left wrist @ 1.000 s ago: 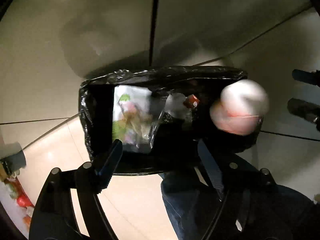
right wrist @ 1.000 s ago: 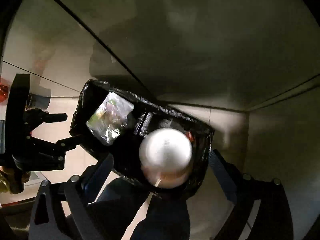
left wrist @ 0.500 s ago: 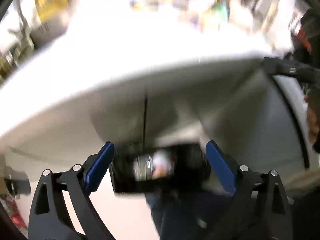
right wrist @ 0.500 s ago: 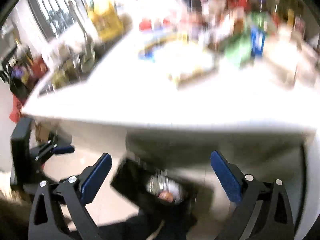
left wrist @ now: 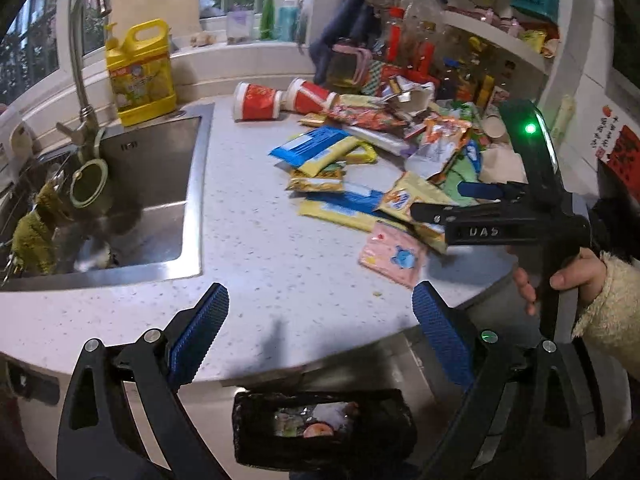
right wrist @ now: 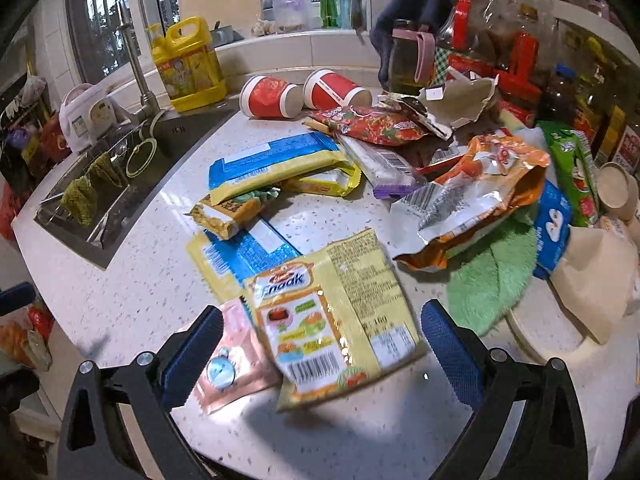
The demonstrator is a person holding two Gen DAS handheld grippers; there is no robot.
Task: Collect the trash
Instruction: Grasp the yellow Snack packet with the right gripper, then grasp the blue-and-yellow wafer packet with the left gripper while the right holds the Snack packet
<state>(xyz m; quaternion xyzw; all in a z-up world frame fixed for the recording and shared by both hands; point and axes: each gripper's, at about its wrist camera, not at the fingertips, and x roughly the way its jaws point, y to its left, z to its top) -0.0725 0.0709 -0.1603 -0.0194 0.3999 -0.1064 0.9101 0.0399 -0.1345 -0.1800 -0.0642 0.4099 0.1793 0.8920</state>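
Left wrist view: the left gripper [left wrist: 318, 320] hangs over the counter [left wrist: 280, 256] edge, jaws spread wide with nothing between them; the wrappers [left wrist: 360, 184] lie well beyond it, the bin [left wrist: 320, 428] below.

Right wrist view: the right gripper [right wrist: 320, 340] stands spread apart, empty, just above a yellow snack packet [right wrist: 336, 316] and pink sachet [right wrist: 232, 360].
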